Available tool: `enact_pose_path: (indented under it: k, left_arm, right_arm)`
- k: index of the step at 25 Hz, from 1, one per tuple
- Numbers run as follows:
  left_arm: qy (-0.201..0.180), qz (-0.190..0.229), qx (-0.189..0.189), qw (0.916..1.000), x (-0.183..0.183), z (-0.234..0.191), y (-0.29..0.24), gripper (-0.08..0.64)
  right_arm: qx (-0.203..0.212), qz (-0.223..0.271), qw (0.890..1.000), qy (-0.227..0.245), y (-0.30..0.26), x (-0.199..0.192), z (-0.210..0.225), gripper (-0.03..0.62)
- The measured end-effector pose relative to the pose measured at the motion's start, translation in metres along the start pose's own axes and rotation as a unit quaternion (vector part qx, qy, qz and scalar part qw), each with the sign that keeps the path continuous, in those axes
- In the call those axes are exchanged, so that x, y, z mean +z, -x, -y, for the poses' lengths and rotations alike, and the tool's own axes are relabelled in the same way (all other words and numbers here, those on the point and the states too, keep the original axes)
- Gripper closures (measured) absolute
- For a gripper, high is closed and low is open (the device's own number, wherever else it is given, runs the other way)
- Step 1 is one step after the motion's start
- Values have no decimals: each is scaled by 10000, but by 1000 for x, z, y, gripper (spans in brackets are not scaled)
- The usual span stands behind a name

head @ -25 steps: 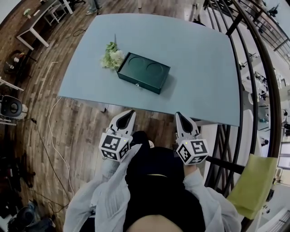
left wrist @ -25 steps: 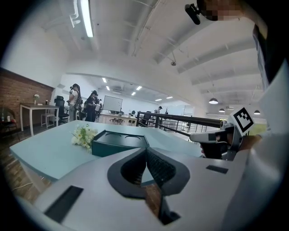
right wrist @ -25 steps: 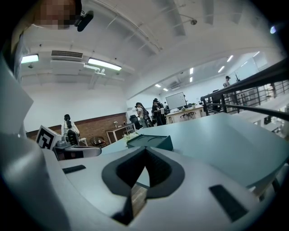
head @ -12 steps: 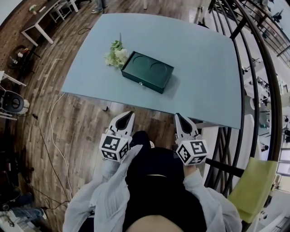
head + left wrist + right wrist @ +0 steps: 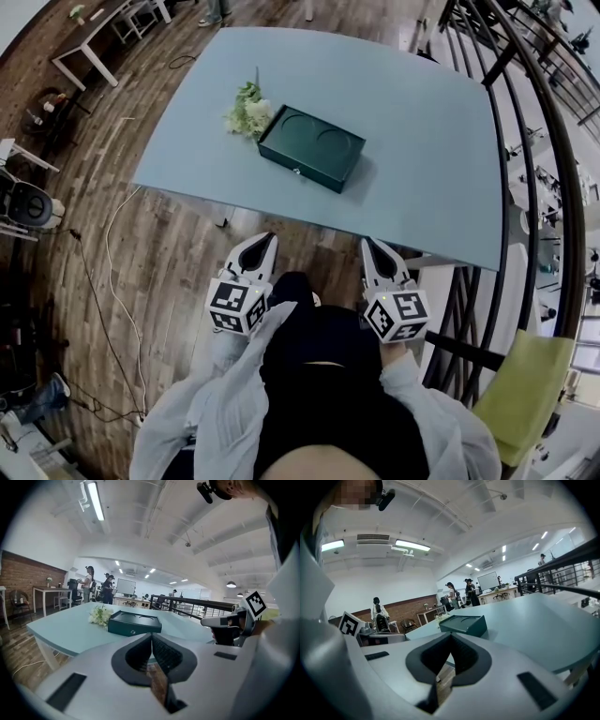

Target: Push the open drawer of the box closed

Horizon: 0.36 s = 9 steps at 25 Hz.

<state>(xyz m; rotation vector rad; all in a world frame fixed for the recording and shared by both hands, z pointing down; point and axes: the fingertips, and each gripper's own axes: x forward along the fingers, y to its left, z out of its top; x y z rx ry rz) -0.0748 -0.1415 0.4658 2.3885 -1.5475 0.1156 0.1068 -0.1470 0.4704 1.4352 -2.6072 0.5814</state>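
Note:
A dark green box (image 5: pixel 312 148) lies on the light blue table (image 5: pixel 422 159), with two round recesses in its lid. Its drawer front with a small knob (image 5: pixel 296 171) faces me and no gap shows around it. The same box (image 5: pixel 134 622) stands straight ahead in the left gripper view, and the box (image 5: pixel 463 624) shows slightly left in the right gripper view. My left gripper (image 5: pixel 268 235) and right gripper (image 5: pixel 367 241) are held close to my body, short of the table's near edge, well apart from the box. Both have their jaws together with nothing between them.
A bunch of white flowers (image 5: pixel 247 110) lies against the box's far left end. A black metal railing (image 5: pixel 525 187) runs along the table's right side. Wooden floor (image 5: pixel 169 253) with a loose cable lies to the left. People stand at desks (image 5: pixel 89 581) far behind.
The head view has drifted, so the table and box sit slightly further right in the frame. Both grippers stay in the same place, jaws together.

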Motion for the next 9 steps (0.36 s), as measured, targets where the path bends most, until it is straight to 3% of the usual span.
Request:
enact_pose_path:
  k: [9]
  left_arm:
    - [63,18,47,10000,-2,0,6,543]
  right_arm:
    - [84,-79,9999,28,-2,-4,-7,586]
